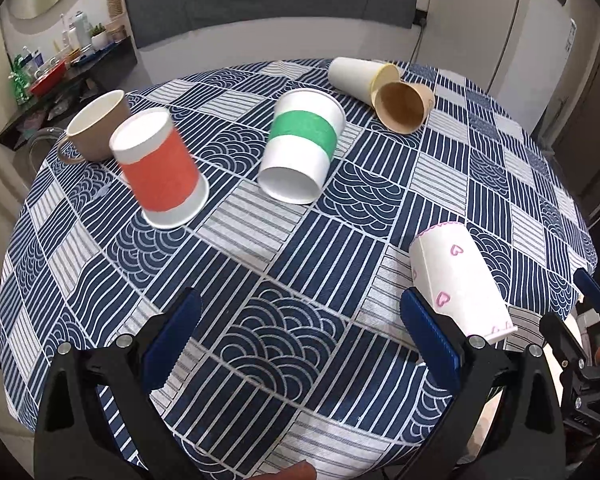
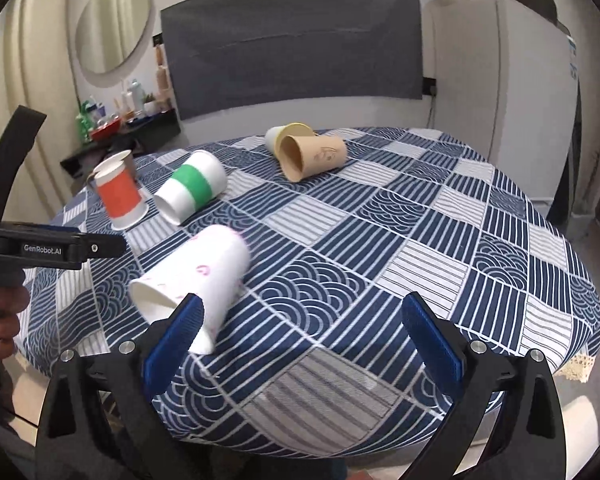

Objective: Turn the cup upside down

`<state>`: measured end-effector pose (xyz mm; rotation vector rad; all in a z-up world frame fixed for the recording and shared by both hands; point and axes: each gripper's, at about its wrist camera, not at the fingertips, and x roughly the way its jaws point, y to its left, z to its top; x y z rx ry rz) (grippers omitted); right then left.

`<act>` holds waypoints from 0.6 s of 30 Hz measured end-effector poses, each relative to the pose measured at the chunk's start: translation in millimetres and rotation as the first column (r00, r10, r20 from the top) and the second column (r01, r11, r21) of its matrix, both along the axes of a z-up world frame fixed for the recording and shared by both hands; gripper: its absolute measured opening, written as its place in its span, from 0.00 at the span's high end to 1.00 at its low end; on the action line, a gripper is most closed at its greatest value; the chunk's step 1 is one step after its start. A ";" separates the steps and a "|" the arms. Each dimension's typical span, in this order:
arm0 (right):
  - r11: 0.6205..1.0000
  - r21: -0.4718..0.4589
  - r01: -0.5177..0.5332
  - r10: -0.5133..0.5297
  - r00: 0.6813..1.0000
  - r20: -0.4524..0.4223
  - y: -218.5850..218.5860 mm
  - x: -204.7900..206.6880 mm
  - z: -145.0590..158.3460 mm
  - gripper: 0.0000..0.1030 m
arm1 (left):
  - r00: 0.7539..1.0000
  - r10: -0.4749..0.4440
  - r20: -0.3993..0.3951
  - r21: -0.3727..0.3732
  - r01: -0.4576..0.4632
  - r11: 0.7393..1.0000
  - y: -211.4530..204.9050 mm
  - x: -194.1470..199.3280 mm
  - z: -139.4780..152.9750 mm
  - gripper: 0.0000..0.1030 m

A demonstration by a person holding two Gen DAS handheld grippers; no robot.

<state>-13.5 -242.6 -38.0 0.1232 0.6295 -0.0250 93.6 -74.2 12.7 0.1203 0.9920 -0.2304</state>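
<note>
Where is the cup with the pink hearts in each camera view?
Left wrist view: the pink-heart cup lies on its side at lower right, by the right jaw.
Right wrist view: the same cup lies at lower left, by the left jaw.
Shared landmark: the green-banded cup, also on its side.

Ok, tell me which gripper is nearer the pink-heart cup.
Right, though it's close. The pink-heart cup lies on its side just beyond the right gripper, against its left finger. The left gripper is open over the tablecloth, the cup beside its right finger.
</note>
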 end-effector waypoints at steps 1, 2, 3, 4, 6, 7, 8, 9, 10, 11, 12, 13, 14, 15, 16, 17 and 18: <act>1.000 0.010 0.007 -0.007 1.000 -0.004 -4.8 1.5 -1.7 0.08 | 1.000 -0.007 -0.005 0.009 0.007 1.000 -4.6 2.3 0.5 0.06; 1.000 0.021 0.015 -0.015 1.000 -0.012 -10.8 3.4 -4.2 0.08 | 1.000 -0.012 -0.018 0.014 0.012 1.000 -9.4 5.4 1.3 0.06; 0.999 0.028 0.021 -0.021 1.000 -0.019 -15.7 4.8 -6.7 0.08 | 0.999 -0.017 -0.036 0.009 0.018 1.000 -13.9 9.0 2.4 0.06; 0.999 0.036 0.027 -0.026 0.999 -0.028 -20.3 6.5 -9.4 0.08 | 0.998 -0.023 -0.057 -0.002 0.023 1.000 -16.7 11.6 3.1 0.06; 0.998 0.049 0.032 -0.030 0.999 -0.040 -27.4 9.8 -13.3 0.08 | 0.992 -0.043 -0.117 -0.029 0.039 0.999 -24.7 18.9 2.8 0.06; 0.998 0.056 0.033 -0.031 0.999 -0.045 -31.0 11.3 -15.4 0.08 | 0.988 -0.060 -0.140 -0.037 0.055 0.998 -31.4 23.1 2.5 0.06; 0.998 0.059 0.034 -0.031 0.998 -0.051 -33.5 12.7 -16.9 0.08 | 0.986 -0.068 -0.152 -0.034 0.064 0.997 -36.7 25.6 2.5 0.06; 0.998 0.057 0.036 -0.032 0.998 -0.059 -35.0 14.1 -18.5 0.08 | 0.985 -0.071 -0.157 -0.022 0.068 0.997 -43.3 28.2 2.6 0.06; 0.998 0.055 0.038 -0.034 0.997 -0.065 -36.9 14.7 -20.0 0.08 | 0.985 -0.076 -0.157 -0.017 0.075 0.997 -49.8 30.1 2.9 0.06; 0.998 0.054 0.042 -0.038 0.997 -0.071 -38.5 15.1 -22.0 0.08 | 0.983 -0.085 -0.162 -0.016 0.084 0.996 -54.5 31.6 3.0 0.06; 0.997 0.056 0.044 -0.039 0.996 -0.076 -41.0 15.8 -23.7 0.08 | 0.980 -0.097 -0.174 -0.017 0.096 0.995 -60.5 33.9 2.4 0.06; 0.997 0.058 0.044 -0.039 0.996 -0.081 -43.2 16.1 -25.1 0.08 | 0.975 -0.111 -0.193 -0.021 0.109 0.994 -66.9 36.8 1.2 0.06; 0.997 0.064 0.044 -0.038 0.996 -0.085 -45.9 15.6 -26.7 0.08 | 0.971 -0.120 -0.207 -0.021 0.118 0.993 -71.7 39.8 0.0 0.06; 0.997 0.069 0.045 -0.039 0.996 -0.086 -48.1 14.7 -27.6 0.08 | 0.969 -0.124 -0.216 -0.017 0.123 0.992 -75.7 42.5 -1.2 0.06; 0.996 0.075 0.045 -0.039 0.996 -0.085 -51.0 13.9 -28.7 0.08 | 0.966 -0.128 -0.226 -0.004 0.131 0.991 -81.0 46.3 -3.7 0.06; 0.996 0.075 0.048 -0.042 0.995 -0.086 -52.7 13.4 -29.5 0.08 | 0.962 -0.128 -0.243 0.010 0.135 0.991 -83.8 49.3 -6.6 0.06; 0.996 0.072 0.056 -0.049 0.995 -0.087 -55.6 13.1 -30.3 0.08 | 0.956 -0.124 -0.264 0.022 0.135 0.991 -86.5 52.5 -10.0 0.06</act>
